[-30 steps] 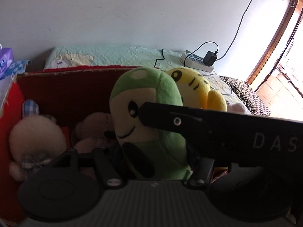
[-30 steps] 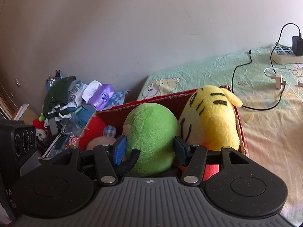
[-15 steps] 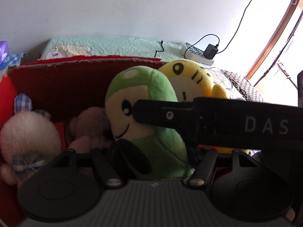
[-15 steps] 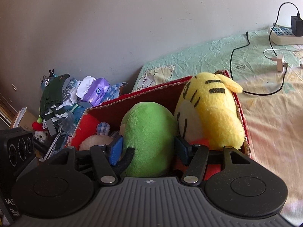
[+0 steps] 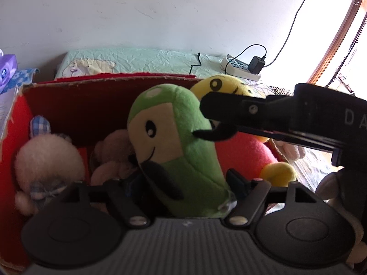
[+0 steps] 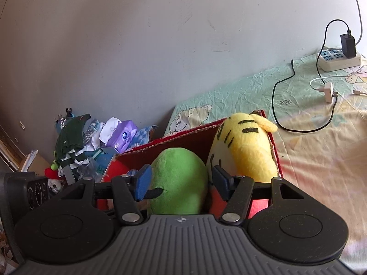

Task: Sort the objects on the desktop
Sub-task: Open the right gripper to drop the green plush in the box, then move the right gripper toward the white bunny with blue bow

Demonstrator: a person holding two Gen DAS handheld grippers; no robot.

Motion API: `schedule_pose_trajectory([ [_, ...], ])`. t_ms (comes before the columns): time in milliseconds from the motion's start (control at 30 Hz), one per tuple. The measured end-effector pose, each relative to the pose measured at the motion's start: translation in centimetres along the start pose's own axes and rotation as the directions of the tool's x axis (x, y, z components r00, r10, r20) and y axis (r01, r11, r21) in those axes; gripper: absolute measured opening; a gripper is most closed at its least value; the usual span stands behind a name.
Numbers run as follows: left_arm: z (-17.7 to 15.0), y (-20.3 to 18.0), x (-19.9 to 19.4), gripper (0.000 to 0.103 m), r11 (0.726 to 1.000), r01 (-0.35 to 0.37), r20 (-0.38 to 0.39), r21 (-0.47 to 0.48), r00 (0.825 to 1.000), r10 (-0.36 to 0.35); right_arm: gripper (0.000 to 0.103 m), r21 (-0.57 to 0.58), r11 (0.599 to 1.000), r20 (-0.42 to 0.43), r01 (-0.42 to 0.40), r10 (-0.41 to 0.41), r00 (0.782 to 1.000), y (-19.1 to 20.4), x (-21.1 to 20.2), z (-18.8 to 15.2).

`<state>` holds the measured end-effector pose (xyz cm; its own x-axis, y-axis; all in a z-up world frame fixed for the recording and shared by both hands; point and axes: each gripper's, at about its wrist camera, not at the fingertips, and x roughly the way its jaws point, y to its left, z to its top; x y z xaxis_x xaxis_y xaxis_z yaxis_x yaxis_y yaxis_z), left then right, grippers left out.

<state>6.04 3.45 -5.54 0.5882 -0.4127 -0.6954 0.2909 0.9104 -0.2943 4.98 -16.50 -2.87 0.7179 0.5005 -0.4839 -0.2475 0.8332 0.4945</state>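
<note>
A green plush [image 5: 174,142] with a cream face stands upright in the red cardboard box [image 5: 91,96]. My left gripper [image 5: 185,181] is shut on its lower body. In the right wrist view the same green plush [image 6: 179,178] sits between the blue pads of my right gripper [image 6: 182,183], which stands open around it. Seen from the left wrist, the right gripper's black finger [image 5: 229,107] reaches in from the right to the plush's upper edge. A yellow tiger plush [image 6: 245,142] leans in the box's right end [image 6: 188,135].
A pale bear [image 5: 112,158] and a white fluffy toy [image 5: 45,160] lie in the box's left half. A power strip [image 6: 339,58] with charger and cables lies on the bed sheet [image 6: 309,151]. A pile of clothes and a tissue pack [image 6: 123,135] sits left of the box.
My left gripper's fingers have drawn in onto the green plush. The right gripper's finger, which crossed the plush's face, has slid back to its right edge, and its pads have spread slightly.
</note>
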Motion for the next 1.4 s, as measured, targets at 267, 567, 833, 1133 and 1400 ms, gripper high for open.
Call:
schedule_pose_trajectory([
  [267, -0.4, -0.8, 0.3, 0.078, 0.999, -0.029, -0.014, 0.022, 0.999, 0.03, 0.039, 0.007, 1.0, -0.042, 0.023, -0.023, 0.999, -0.3, 1.0, -0.6],
  [567, -0.3, -2.0, -0.6, 0.081, 0.992, -0.118, -0.004, 0.053, 0.993, 0.119, 0.039, 0.015, 0.999, -0.044, 0.039, -0.038, 0.998, -0.6, 0.1, -1.3],
  [833, -0.7, -3.2, -1.4, 0.086, 0.978, -0.195, -0.008, 0.079, 0.98, 0.196, 0.039, 0.013, 0.999, -0.008, 0.031, -0.03, 1.0, -0.6, -1.9, -1.6],
  [1133, -1.2, -4.7, -2.6, 0.088, 0.962, -0.262, -0.003, 0.075, 0.965, 0.263, 0.039, 0.041, 0.999, 0.032, 0.002, -0.004, 0.999, -1.0, -4.1, -2.1],
  [1400, -1.2, -6.3, -4.3, 0.091, 0.953, -0.292, 0.027, 0.085, 0.956, 0.291, 0.039, 0.062, 0.998, 0.061, -0.009, 0.005, 0.998, -1.5, -5.9, -2.3],
])
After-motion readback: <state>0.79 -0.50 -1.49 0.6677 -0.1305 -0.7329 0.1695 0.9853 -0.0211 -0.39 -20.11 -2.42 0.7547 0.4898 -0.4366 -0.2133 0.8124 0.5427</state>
